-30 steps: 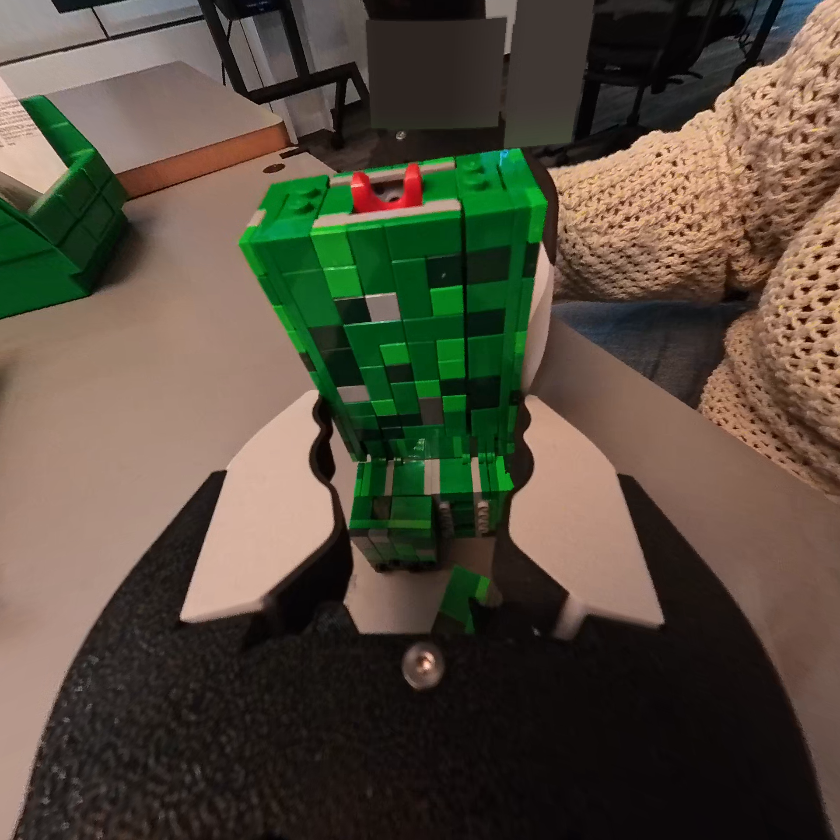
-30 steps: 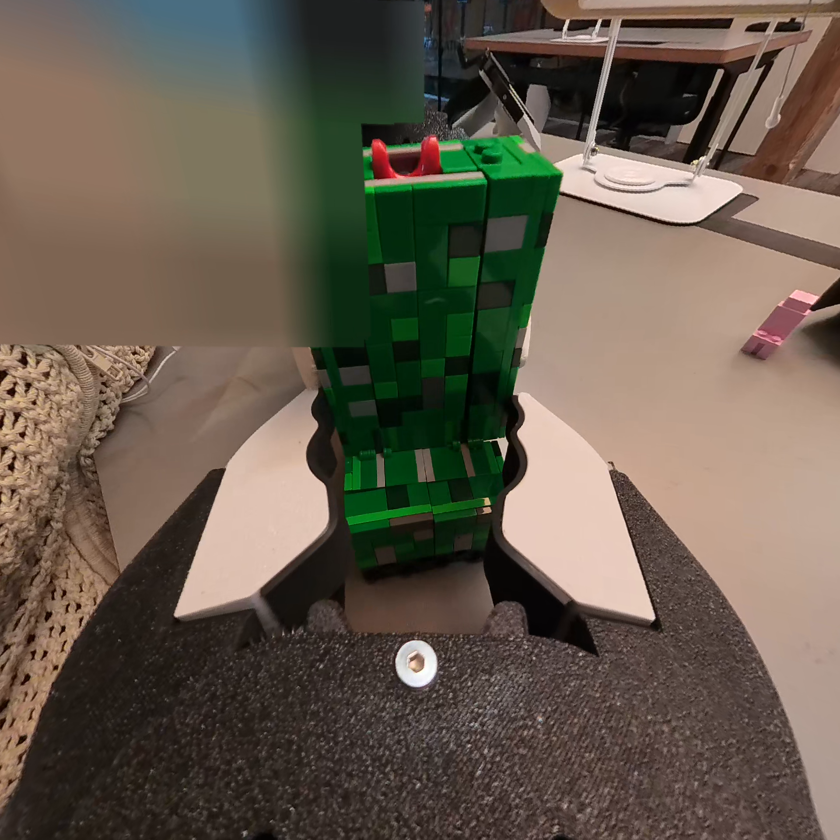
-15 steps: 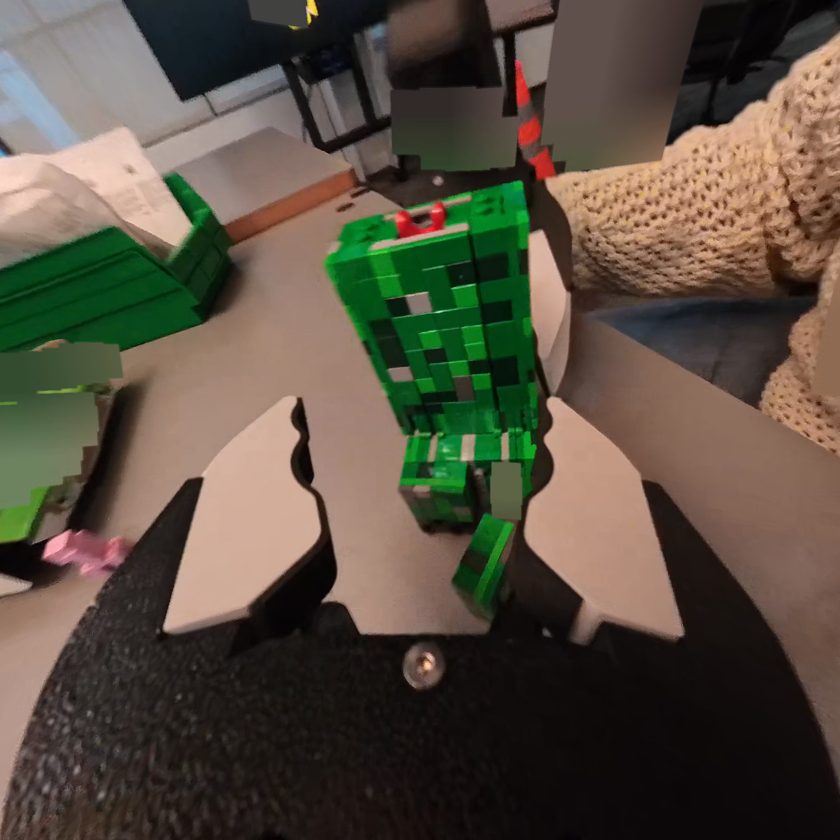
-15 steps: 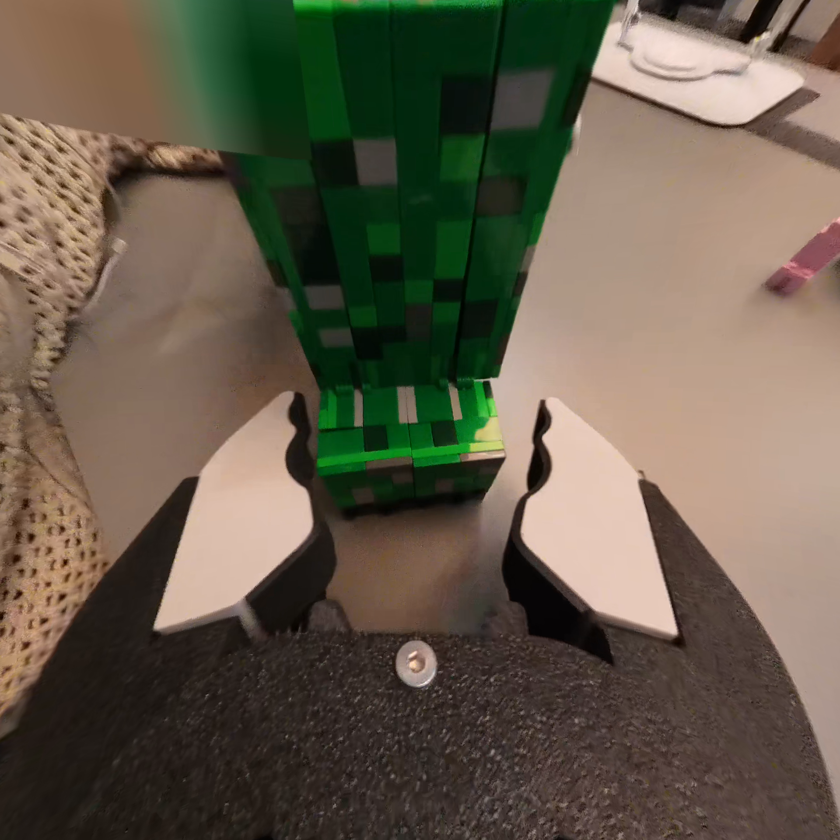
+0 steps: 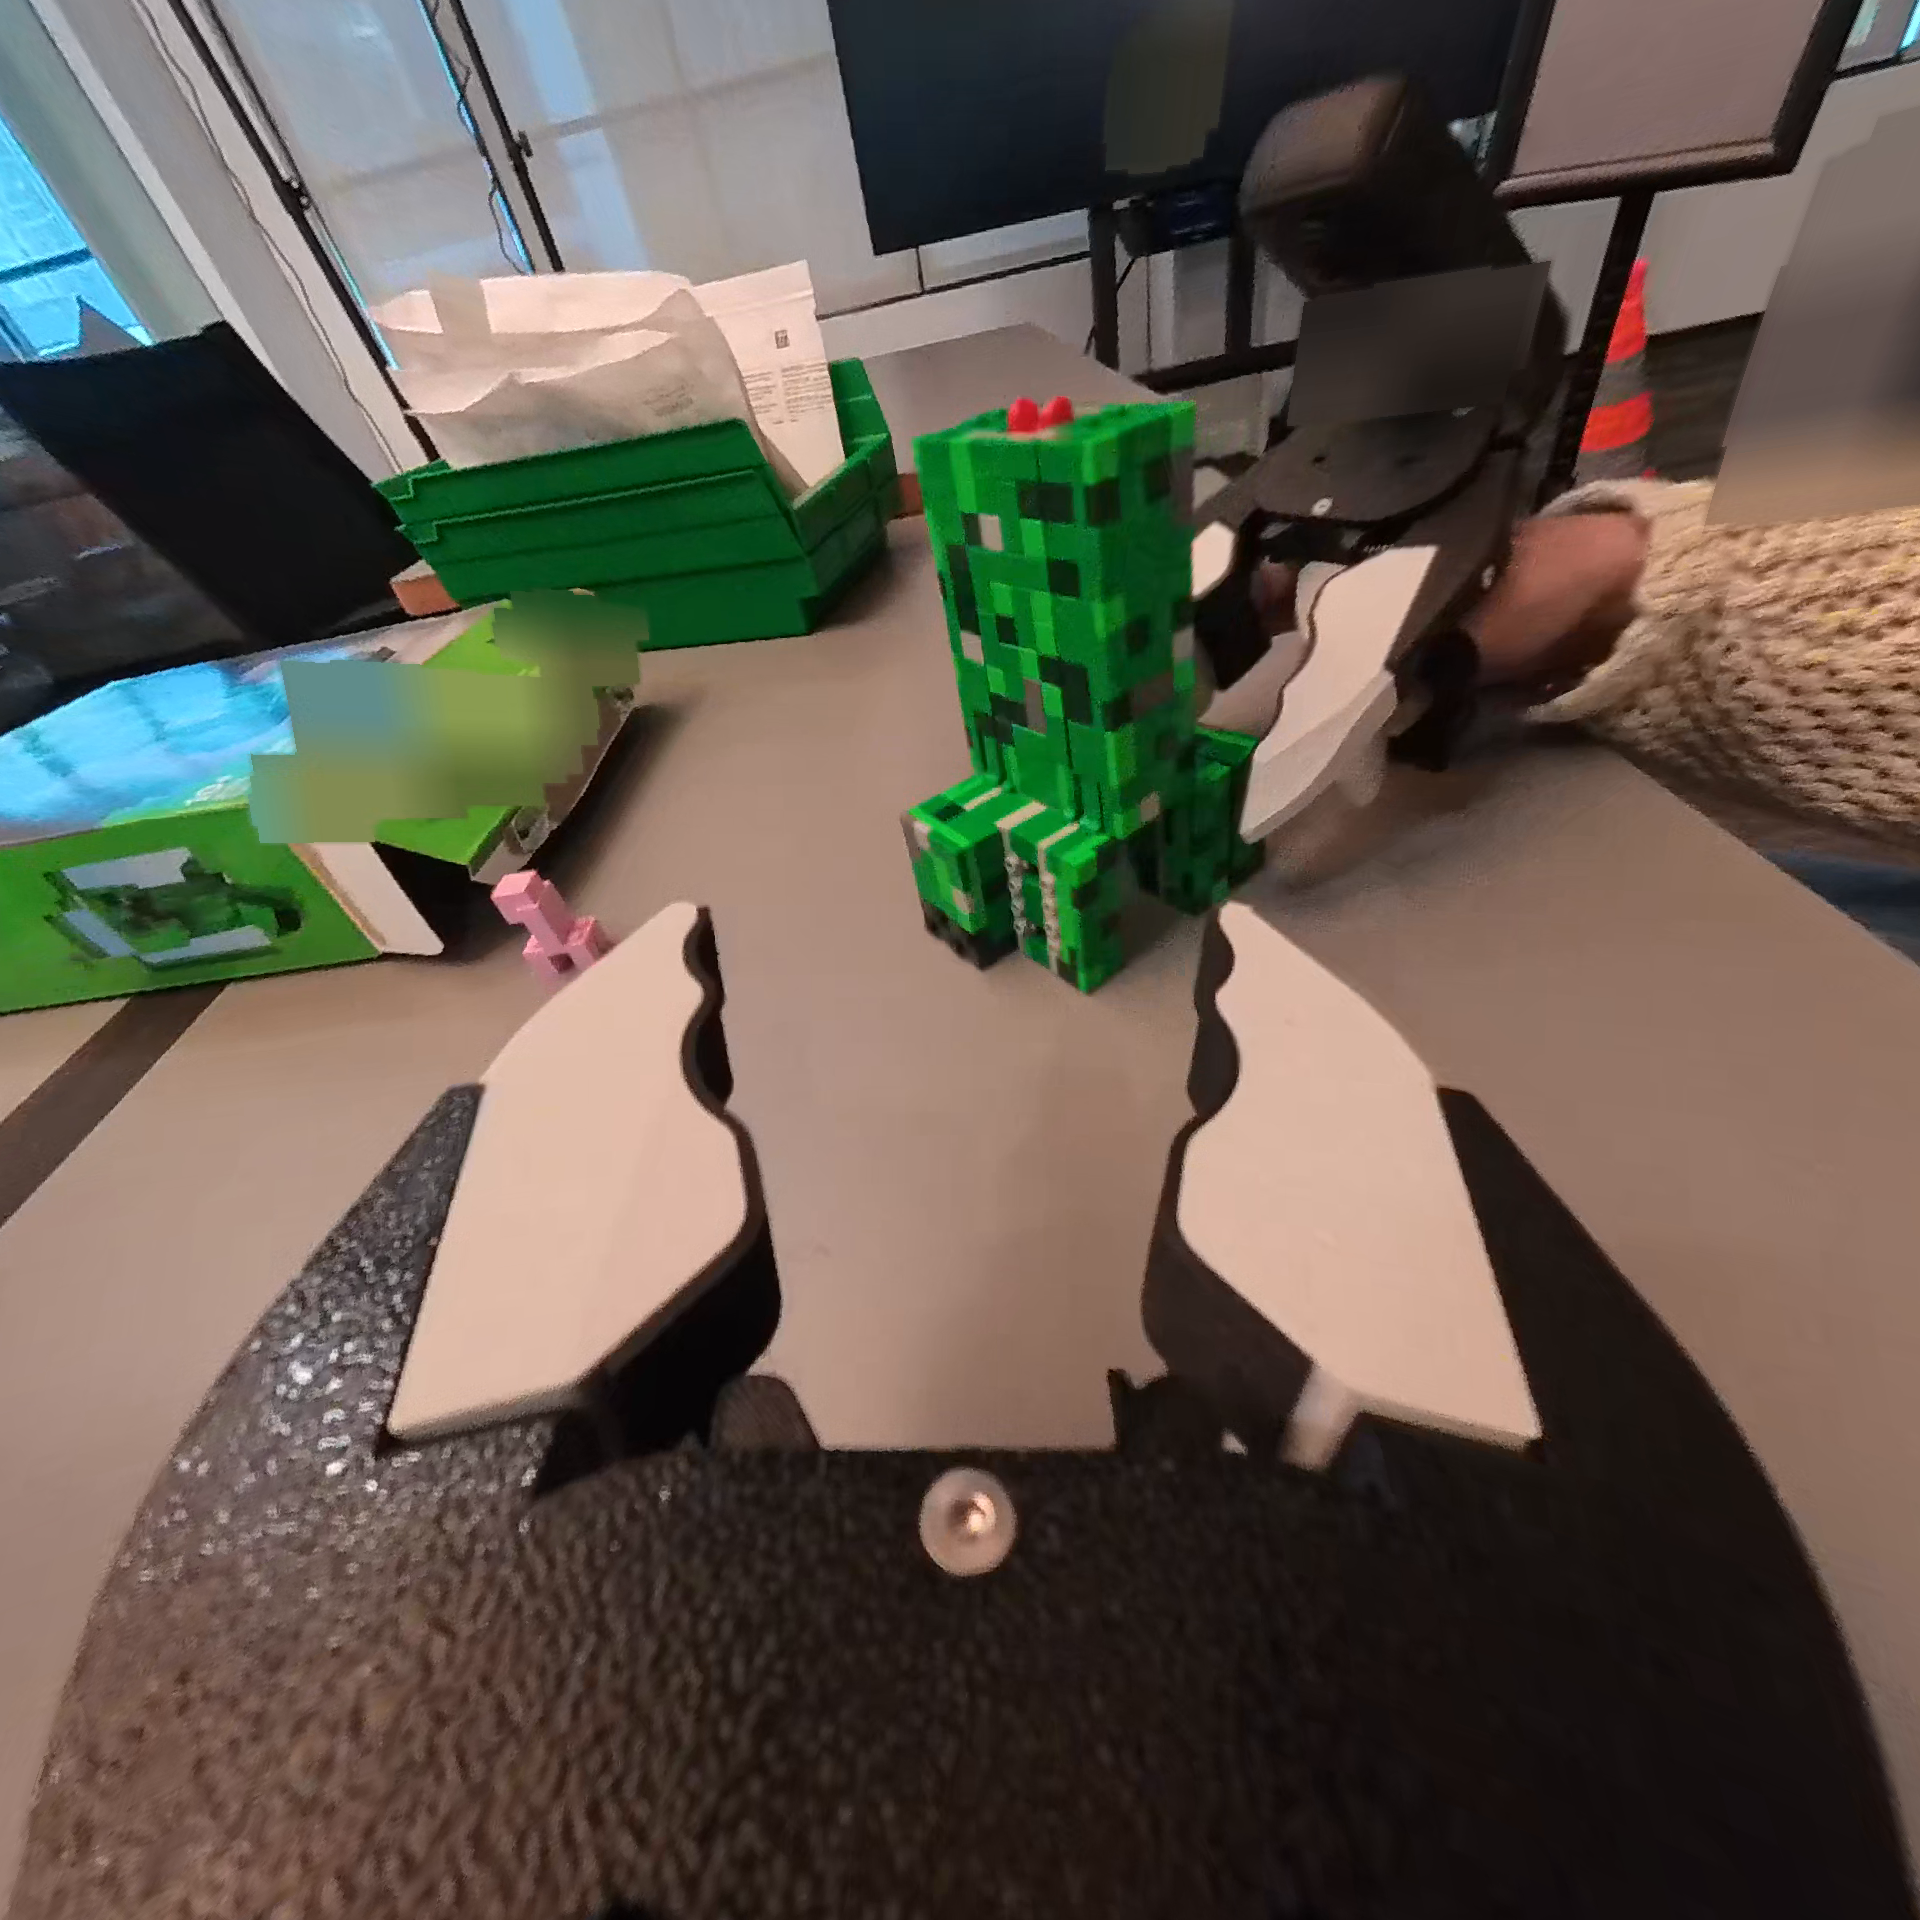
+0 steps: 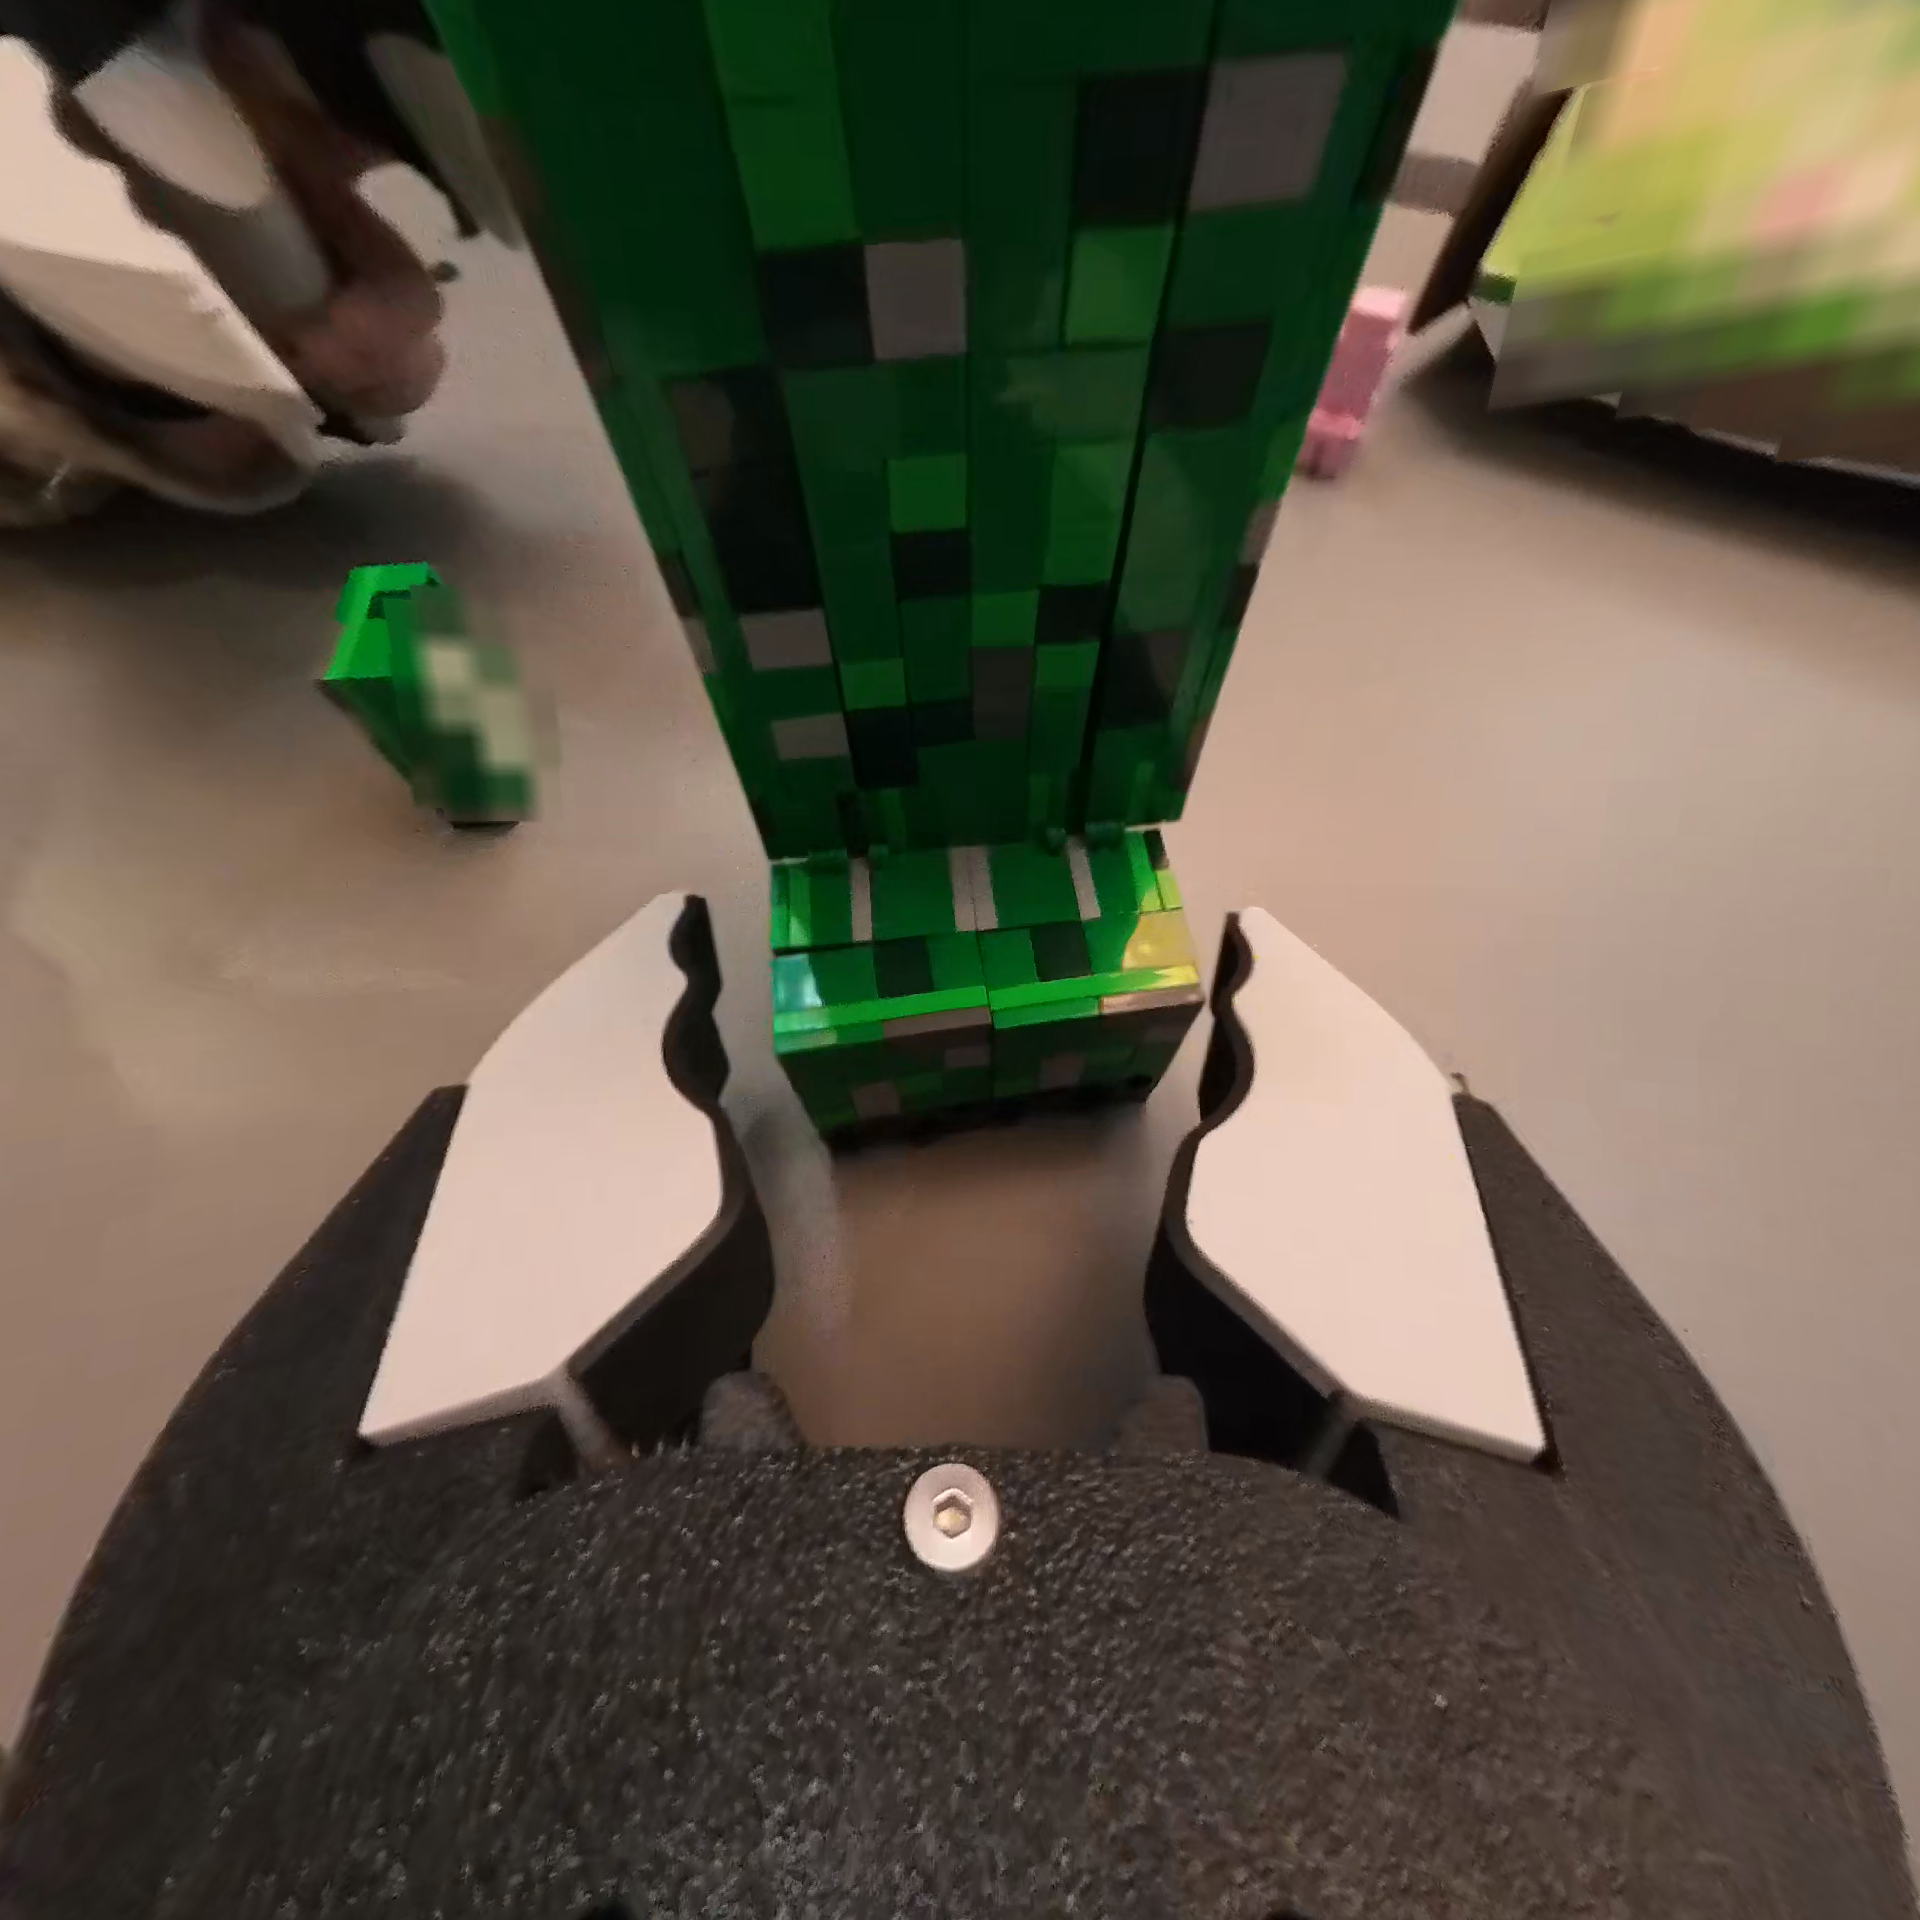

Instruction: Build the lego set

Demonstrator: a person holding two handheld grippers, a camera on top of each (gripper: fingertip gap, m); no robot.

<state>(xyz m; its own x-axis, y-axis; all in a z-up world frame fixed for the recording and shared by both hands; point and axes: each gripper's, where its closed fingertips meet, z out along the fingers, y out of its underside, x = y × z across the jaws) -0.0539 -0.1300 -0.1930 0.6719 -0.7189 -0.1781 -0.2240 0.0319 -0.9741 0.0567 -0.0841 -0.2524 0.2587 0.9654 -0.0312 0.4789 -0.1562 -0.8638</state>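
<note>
The green pixel-patterned lego figure [image 5: 1070, 665] stands upright on the grey table [image 5: 810, 1039], with two red studs on top. My left gripper [image 5: 956, 935] is open and empty, a short way back from the figure's front feet. My right gripper [image 6: 961, 935] is open, with its fingertips on either side of the figure's back feet [image 6: 987, 997] and a small gap on each side. It also shows in the left wrist view [image 5: 1320, 665], to the right of the figure. A small loose green lego piece [image 6: 436, 696] lies on the table to the left of the figure.
A green lego box [image 5: 208, 831] lies at the left, with a small pink lego figure [image 5: 556, 925] beside it. Green bins [image 5: 644, 530] holding papers stand behind. A knitted sleeve [image 5: 1766, 675] reaches in from the right. An orange cone [image 5: 1621, 364] stands beyond the table.
Both grippers have opened and let go of the figure, which now stands free. My left gripper has pulled well back. A small green piece lies loose on the table.
</note>
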